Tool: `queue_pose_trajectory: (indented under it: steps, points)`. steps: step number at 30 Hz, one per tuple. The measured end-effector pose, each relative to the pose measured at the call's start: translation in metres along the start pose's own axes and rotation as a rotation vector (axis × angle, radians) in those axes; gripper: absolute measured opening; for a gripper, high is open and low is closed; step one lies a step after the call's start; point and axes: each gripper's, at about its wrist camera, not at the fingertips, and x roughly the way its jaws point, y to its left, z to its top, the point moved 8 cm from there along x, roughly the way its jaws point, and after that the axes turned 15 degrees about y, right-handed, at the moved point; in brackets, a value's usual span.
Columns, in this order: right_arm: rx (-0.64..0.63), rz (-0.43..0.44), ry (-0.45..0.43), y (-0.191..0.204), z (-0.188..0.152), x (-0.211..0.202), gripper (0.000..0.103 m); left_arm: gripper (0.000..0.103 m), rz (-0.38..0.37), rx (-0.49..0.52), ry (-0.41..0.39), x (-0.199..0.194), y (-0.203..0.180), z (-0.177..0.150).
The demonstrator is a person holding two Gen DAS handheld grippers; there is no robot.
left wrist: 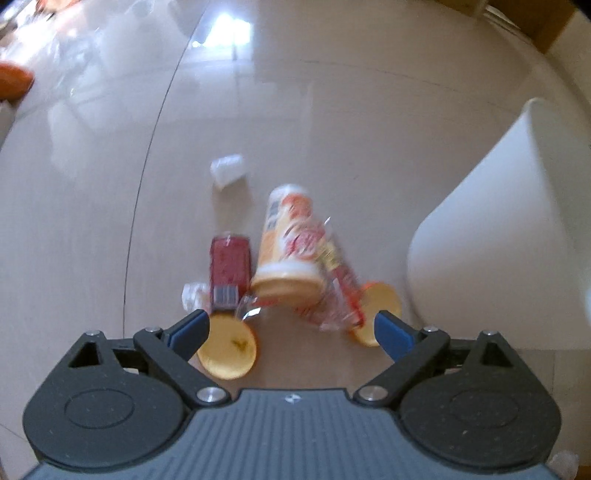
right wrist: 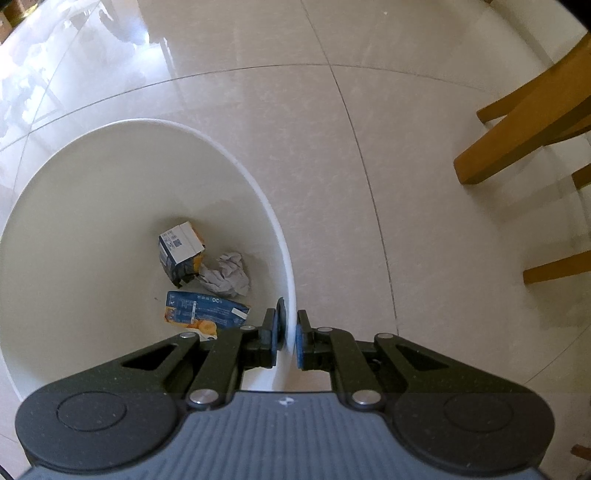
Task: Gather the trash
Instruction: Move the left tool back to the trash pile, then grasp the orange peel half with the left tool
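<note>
In the left wrist view a pile of trash lies on the tiled floor: an orange and white snack canister [left wrist: 286,247], a red packet [left wrist: 229,269], a crinkled clear wrapper [left wrist: 336,288], two yellow lids [left wrist: 229,350] [left wrist: 380,299] and a small white cup [left wrist: 227,170]. My left gripper [left wrist: 291,332] hangs open just short of the pile. The white bin [left wrist: 509,229] stands to the right. In the right wrist view my right gripper [right wrist: 287,336] is shut on the white bin's rim [right wrist: 291,295]. Inside lie two blue cartons [right wrist: 181,251] [right wrist: 205,314] and crumpled grey paper [right wrist: 229,275].
Wooden chair legs [right wrist: 524,122] stand on the floor right of the bin. An orange object [left wrist: 13,79] sits at the far left edge and a cardboard box [left wrist: 543,26] at the top right. Open glossy tile lies beyond the pile.
</note>
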Motion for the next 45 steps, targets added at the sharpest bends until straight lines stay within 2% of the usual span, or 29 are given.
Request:
queue_pose_trajectory:
  steps: [4,11,18,26,29,32,37,45]
  points:
    - [-0.010,-0.014,-0.001,0.001,0.000,-0.001,0.012,0.095,0.001,-0.065,0.032,0.040,0.025,-0.017]
    - [-0.019,-0.035,0.002,0.002,0.001,-0.002,0.012,0.095,-0.007,-0.152,0.069,0.096,0.056,-0.028]
    - [-0.035,-0.059,0.001,0.005,0.001,-0.001,0.013,0.095,-0.063,-0.227,0.075,0.139,0.077,-0.029]
    - [-0.044,-0.074,-0.005,0.006,0.000,-0.001,0.014,0.094,-0.047,-0.207,0.054,0.159,0.082,-0.026]
    - [-0.054,-0.078,-0.004,0.007,0.000,-0.001,0.014,0.090,-0.046,-0.181,0.051,0.163,0.081,-0.024]
    - [-0.055,-0.081,-0.007,0.007,0.000,-0.001,0.014,0.080,-0.043,-0.154,0.059,0.167,0.078,-0.022]
    - [-0.053,-0.084,-0.014,0.008,-0.001,-0.002,0.014,0.069,-0.048,-0.150,0.053,0.167,0.079,-0.021]
    - [-0.048,-0.085,-0.011,0.008,-0.001,-0.001,0.014,0.066,-0.021,-0.114,0.087,0.150,0.070,-0.032]
